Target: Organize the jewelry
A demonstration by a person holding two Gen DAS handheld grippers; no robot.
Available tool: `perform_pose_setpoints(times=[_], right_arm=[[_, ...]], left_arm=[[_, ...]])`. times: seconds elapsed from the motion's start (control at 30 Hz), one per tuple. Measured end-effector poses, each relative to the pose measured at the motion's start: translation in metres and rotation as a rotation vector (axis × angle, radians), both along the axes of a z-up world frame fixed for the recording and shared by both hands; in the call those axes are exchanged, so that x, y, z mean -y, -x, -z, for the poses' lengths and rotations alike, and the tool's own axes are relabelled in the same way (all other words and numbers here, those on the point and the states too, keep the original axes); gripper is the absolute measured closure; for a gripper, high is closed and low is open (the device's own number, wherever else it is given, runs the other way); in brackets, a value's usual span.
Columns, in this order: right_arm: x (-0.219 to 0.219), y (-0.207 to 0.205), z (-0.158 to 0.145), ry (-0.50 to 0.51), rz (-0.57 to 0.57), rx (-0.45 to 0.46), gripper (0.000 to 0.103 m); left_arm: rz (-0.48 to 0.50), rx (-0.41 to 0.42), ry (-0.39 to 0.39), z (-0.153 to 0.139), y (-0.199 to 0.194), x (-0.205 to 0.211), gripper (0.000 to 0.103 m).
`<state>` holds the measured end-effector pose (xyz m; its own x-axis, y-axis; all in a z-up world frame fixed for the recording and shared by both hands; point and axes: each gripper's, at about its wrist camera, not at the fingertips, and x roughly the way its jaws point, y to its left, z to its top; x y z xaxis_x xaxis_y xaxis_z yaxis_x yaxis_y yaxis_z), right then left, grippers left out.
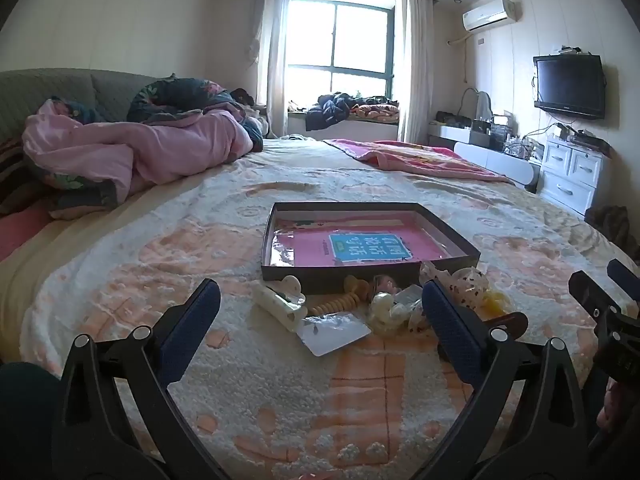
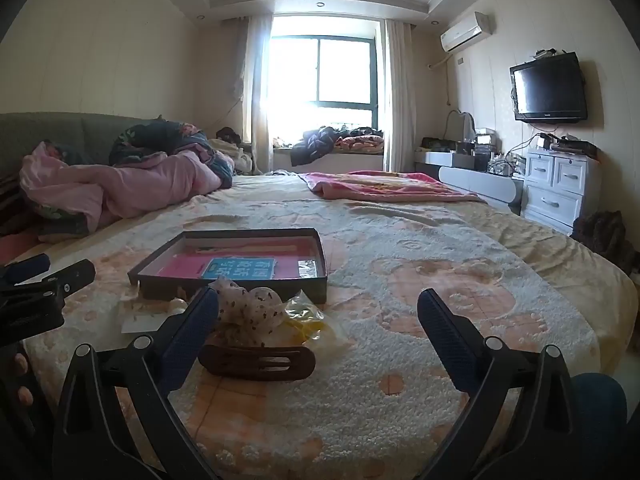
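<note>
Dark grey box (image 1: 276,236) with pink lining, brown hair clip (image 2: 256,363), peach-patterned cream blanket (image 1: 280,400).

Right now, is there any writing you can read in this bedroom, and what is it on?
"看图说话写话": my best reading of the large white characters, seen upside down, on the blue panel of the pink book cover inside the shallow dark cardboard box.
Small brand mark on the black wall television: too small to read.

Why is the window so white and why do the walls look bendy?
Right wrist view: sunlight glares through the window, washing out the sill. Left wrist view: the window is bright too, less blown out. Both views: fisheye lenses curve the walls and darken the corners.
</note>
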<state>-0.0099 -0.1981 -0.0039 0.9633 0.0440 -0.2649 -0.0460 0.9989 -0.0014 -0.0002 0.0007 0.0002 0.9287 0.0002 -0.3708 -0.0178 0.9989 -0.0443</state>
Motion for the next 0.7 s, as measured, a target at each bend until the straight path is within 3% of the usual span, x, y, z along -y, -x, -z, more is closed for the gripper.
perform_pose_setpoints(times=[0.7], right_arm=[[-0.0085,0.0030,-0.0025,0.000,-0.010,-0.015,0.006]], left_arm=[[0.005,-0.011,0.007,0.0000,0.0012,0.0045,0.011]])
